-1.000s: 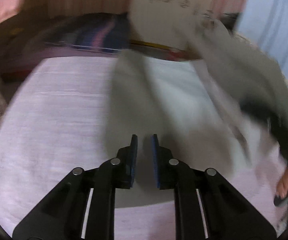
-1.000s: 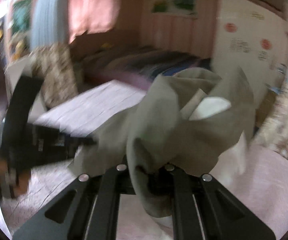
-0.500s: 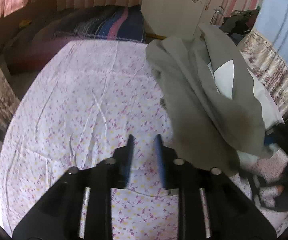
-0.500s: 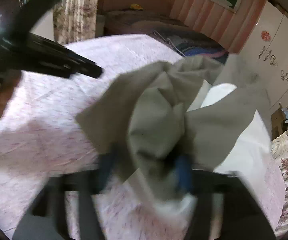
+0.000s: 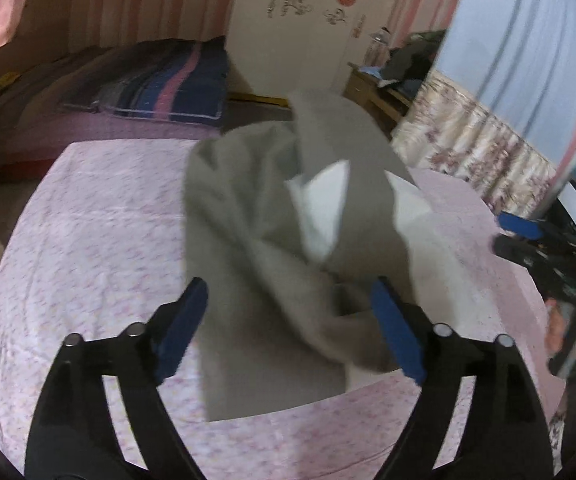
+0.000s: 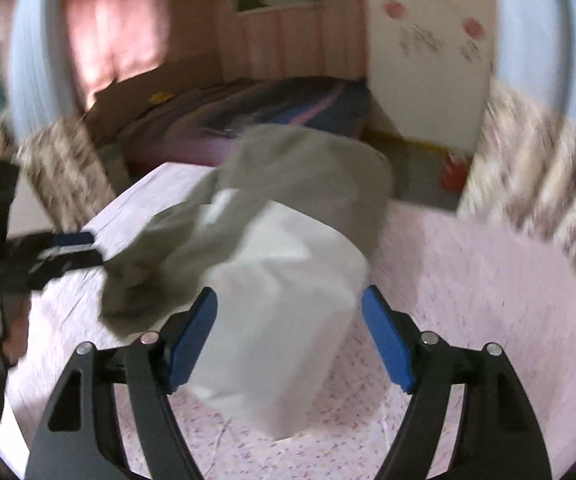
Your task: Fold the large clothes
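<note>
A large grey garment with a white lining (image 5: 272, 248) lies crumpled on the pink flowered bedsheet (image 5: 88, 240). My left gripper (image 5: 288, 320) is open, its blue pads (image 5: 184, 328) standing either side of the garment's near edge. My right gripper (image 6: 288, 328) is open too, with the white lining (image 6: 280, 320) bulging between its fingers and the grey part (image 6: 307, 168) heaped behind. The right gripper shows at the right edge of the left wrist view (image 5: 527, 236), and the left gripper at the left edge of the right wrist view (image 6: 60, 252). Both views are blurred.
A second bed with a striped blue and pink blanket (image 5: 160, 88) stands beyond the sheet. A white wardrobe (image 5: 299, 20) is at the back. A flowered curtain (image 5: 467, 140) and a cluttered side table (image 5: 387, 80) are at the right.
My right gripper has opened and let go of the garment, which has dropped onto the sheet. My left gripper has opened wide and moved up to the garment's near edge.
</note>
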`<control>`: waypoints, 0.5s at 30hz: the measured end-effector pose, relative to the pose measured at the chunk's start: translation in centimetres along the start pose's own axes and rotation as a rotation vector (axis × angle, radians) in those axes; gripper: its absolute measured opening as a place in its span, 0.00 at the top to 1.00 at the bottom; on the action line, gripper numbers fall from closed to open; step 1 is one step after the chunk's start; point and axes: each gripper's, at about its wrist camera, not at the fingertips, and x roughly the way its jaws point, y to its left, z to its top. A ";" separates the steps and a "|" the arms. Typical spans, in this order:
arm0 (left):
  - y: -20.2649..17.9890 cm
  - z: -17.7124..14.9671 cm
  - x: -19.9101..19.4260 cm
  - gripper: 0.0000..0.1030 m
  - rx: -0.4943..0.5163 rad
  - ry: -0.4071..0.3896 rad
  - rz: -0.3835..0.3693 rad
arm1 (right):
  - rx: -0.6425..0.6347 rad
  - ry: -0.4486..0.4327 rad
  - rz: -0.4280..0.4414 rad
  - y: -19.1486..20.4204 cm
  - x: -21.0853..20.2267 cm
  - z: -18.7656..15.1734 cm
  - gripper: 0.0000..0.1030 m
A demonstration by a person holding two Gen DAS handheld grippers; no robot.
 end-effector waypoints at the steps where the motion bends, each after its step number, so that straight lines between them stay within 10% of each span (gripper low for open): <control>1: -0.7 0.0 0.6 0.17 0.013 0.012 -0.002 | 0.043 0.013 0.015 -1.1 0.7 -0.4 0.27; 7: -3.6 -0.5 6.1 0.21 0.049 0.112 0.034 | 0.224 0.064 0.108 -4.7 4.8 -2.6 0.27; 9: -3.7 -0.6 7.8 0.71 0.049 0.134 0.052 | 0.233 0.071 0.120 -4.5 5.8 -3.2 0.27; 15: -2.9 0.1 4.6 0.91 0.036 0.031 0.050 | 0.221 -0.006 0.166 -3.9 5.4 -3.0 0.27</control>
